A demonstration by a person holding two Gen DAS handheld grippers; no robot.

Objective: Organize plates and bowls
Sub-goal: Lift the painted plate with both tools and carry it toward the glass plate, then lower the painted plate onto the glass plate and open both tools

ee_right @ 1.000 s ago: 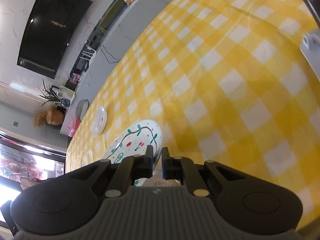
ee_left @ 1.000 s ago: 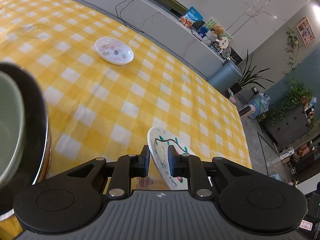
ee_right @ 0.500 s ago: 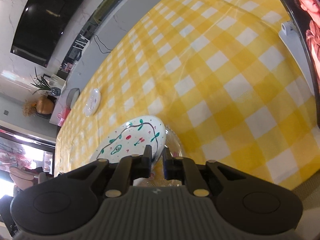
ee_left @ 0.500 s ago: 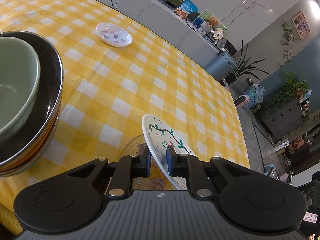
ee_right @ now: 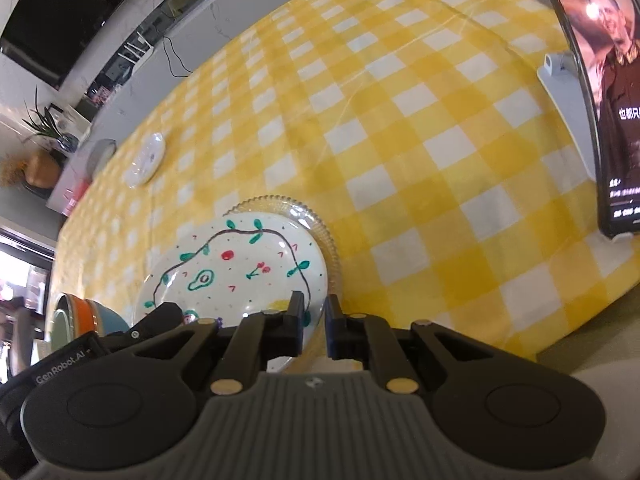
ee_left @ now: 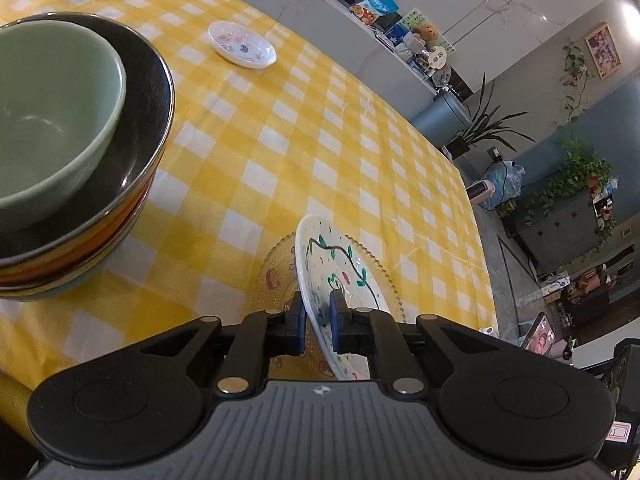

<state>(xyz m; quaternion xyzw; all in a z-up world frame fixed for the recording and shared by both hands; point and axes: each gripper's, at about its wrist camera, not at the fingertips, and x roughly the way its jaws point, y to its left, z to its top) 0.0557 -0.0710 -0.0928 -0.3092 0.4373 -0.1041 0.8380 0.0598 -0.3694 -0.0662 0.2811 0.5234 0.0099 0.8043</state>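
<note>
A white plate painted with vines and fruit (ee_left: pixel 340 276) (ee_right: pixel 240 272) lies over a clear glass plate (ee_left: pixel 276 276) (ee_right: pixel 316 220) near the table's front edge. My left gripper (ee_left: pixel 318 312) is shut on the painted plate's rim. My right gripper (ee_right: pixel 314 312) is shut on the same plate's rim from the other side. A green bowl (ee_left: pixel 48 120) sits in a stack of dark and orange bowls (ee_left: pixel 132 184) at the left. A small white dish (ee_left: pixel 242 44) (ee_right: pixel 145 160) lies farther back on the table.
The table has a yellow checked cloth (ee_left: pixel 320 140). A phone on a stand (ee_right: pixel 600 96) is upright at the right edge of the right wrist view. A counter with packets (ee_left: pixel 380 4) runs behind the table.
Both grippers carried the painted plate down and over the glass plate. The bowl stack came fully into the left wrist view and the phone into the right wrist view.
</note>
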